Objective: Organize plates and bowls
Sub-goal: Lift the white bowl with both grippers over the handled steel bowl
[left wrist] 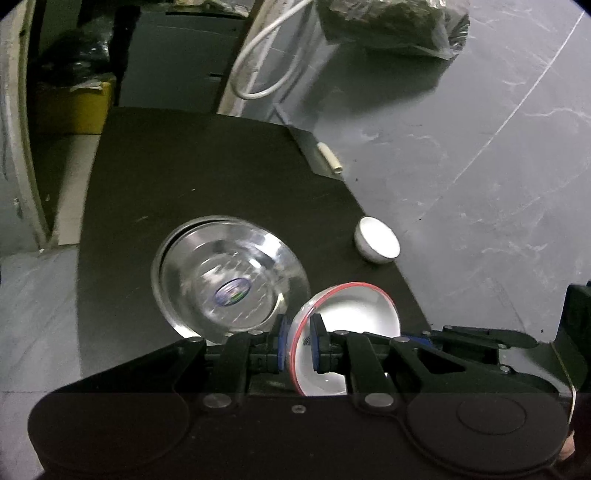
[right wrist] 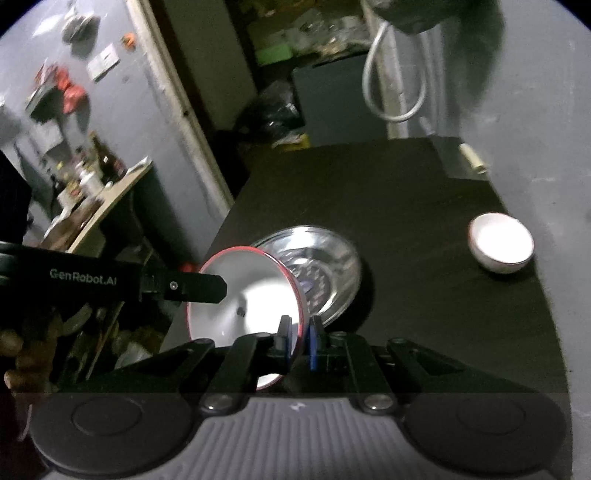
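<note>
A white bowl with a red rim (left wrist: 354, 314) is held tilted above the black table (left wrist: 192, 170). My left gripper (left wrist: 301, 347) is shut on its rim. My right gripper (right wrist: 299, 341) is shut on the opposite side of the same red-rimmed bowl (right wrist: 255, 291), and the left gripper's finger (right wrist: 184, 286) reaches it from the left. A shiny steel plate (left wrist: 229, 275) with a sticker lies on the table just beyond the bowl; it also shows in the right wrist view (right wrist: 325, 269). A small white bowl (left wrist: 376, 240) stands near the table's right edge, also in the right wrist view (right wrist: 500, 243).
A small cream cylinder (left wrist: 330, 158) lies at the table's far right corner. A white cable loop (left wrist: 266, 55) hangs behind the table. A dark bagged bundle (left wrist: 391, 26) lies on the grey floor. A cluttered shelf (right wrist: 92, 184) stands to the left.
</note>
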Motion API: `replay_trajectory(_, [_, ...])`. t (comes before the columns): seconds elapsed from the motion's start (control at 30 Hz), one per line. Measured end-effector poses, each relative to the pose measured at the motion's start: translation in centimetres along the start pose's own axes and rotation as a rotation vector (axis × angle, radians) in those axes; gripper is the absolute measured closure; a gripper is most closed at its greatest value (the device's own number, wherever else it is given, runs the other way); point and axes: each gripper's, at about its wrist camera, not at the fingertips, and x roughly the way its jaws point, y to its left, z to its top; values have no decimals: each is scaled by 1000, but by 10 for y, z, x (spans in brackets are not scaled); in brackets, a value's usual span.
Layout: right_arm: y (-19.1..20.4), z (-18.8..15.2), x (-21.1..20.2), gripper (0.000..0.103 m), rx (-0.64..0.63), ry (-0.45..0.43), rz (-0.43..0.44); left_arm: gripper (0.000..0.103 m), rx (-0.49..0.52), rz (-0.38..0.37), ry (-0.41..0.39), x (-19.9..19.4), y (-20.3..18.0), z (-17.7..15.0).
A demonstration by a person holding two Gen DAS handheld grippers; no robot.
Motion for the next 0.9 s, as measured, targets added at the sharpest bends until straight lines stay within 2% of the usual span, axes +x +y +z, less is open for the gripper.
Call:
replay_trajectory(0.23, [24,-5,6,93,-66,71,29,88,-40,11,25,-16,17,-18])
replay_trajectory(0.4, [31,-12,14,93,-90,159,74,86,-50,18,66,-21,26,-30])
replay_trajectory(0.9, [45,-15,32,93,-122,311,124,85,-75,46,193,-8,42,-45])
